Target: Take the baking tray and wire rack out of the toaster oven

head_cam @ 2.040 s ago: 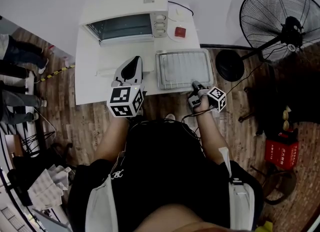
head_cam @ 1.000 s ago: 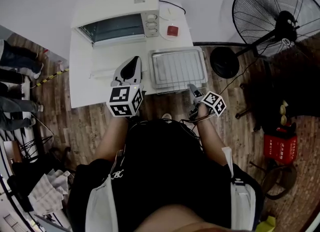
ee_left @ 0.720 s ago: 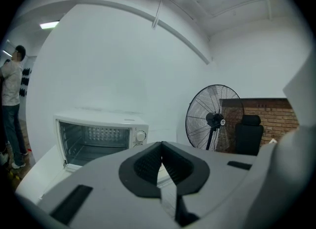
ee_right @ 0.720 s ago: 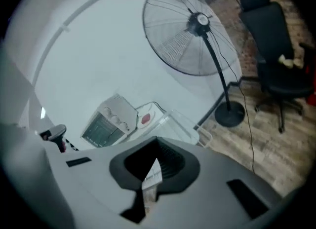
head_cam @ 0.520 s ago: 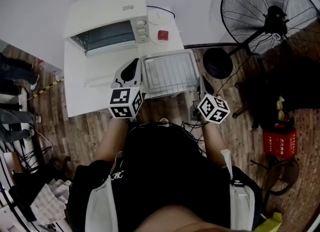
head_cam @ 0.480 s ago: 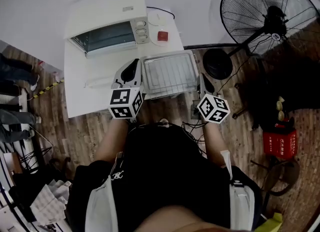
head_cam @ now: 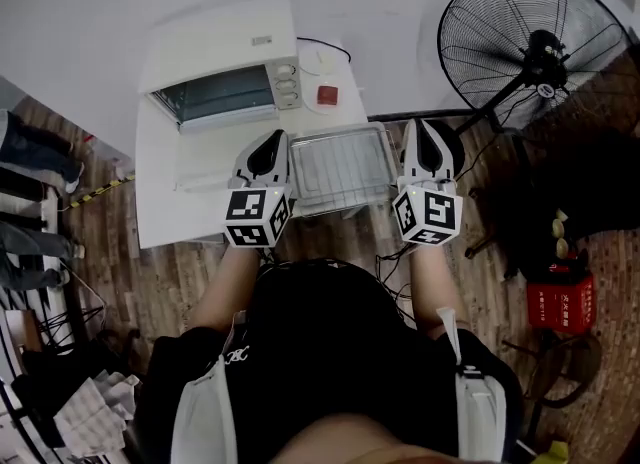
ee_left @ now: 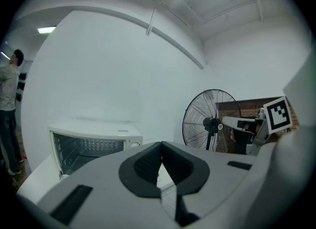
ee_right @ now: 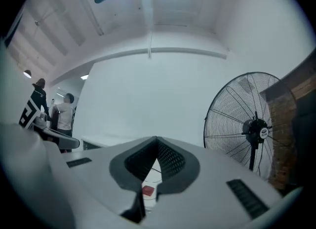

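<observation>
Now that the right tool (head_cam: pixel 427 142) has let go of the tray's near corner, it has risen to the tray's right side, level with the left tool (head_cam: pixel 268 144). Each tool's own view shows its jaws closed together with nothing between them. Between the two tools the baking tray (head_cam: pixel 345 134) lies flat on the white desk (head_cam: pixel 170 202), with the wire rack (head_cam: pixel 338 167) resting in it. Both are clear of the toaster oven (head_cam: pixel 215 52), which stands behind them with its door down and its cavity apparently empty. Judged from this, the task looks finished and the hands are simply drawing away.

At the desk's left edge people's legs (head_cam: pixel 35 157) stand on the wooden floor (head_cam: pixel 150 272). A round white object with a red top (head_cam: pixel 327 95) sits just right of the oven. Further right are a large pedestal fan (head_cam: pixel 530 47) and a red box (head_cam: pixel 560 304) on the floor.
</observation>
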Demonstrator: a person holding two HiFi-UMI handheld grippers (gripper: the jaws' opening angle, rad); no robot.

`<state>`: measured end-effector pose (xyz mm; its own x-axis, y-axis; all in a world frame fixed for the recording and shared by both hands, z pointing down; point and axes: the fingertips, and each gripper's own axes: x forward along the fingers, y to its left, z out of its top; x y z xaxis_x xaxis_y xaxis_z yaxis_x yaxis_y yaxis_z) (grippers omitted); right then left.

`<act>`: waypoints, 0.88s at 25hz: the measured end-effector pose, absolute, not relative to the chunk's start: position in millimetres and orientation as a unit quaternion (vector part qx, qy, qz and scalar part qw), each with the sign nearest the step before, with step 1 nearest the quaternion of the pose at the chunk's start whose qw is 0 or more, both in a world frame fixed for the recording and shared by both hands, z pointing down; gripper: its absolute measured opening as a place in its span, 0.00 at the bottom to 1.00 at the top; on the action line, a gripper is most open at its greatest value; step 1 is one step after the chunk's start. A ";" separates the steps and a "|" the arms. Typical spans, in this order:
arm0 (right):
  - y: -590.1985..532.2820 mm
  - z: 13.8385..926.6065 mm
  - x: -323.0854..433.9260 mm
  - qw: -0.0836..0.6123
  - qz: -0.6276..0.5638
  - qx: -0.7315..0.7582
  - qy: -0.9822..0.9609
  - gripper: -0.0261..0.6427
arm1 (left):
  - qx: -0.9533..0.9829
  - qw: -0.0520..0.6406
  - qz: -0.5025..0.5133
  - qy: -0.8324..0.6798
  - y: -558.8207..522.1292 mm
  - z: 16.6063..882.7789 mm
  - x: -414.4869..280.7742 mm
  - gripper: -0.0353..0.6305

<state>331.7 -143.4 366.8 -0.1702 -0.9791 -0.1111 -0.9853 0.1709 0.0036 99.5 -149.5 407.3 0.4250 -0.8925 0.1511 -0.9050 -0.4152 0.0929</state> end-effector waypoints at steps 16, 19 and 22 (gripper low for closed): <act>-151.7 392.7 324.1 0.049 -0.033 -0.621 0.782 0.04 | 0.836 0.071 0.034 -0.544 -149.3 400.1 94.0 0.07; -152.0 393.7 321.4 0.048 -0.034 -0.617 0.785 0.04 | 0.835 0.071 0.034 -0.545 -149.9 400.2 92.0 0.07; -153.3 394.1 318.7 0.043 -0.029 -0.616 0.786 0.04 | 0.834 0.071 0.033 -0.546 -151.6 399.6 89.9 0.07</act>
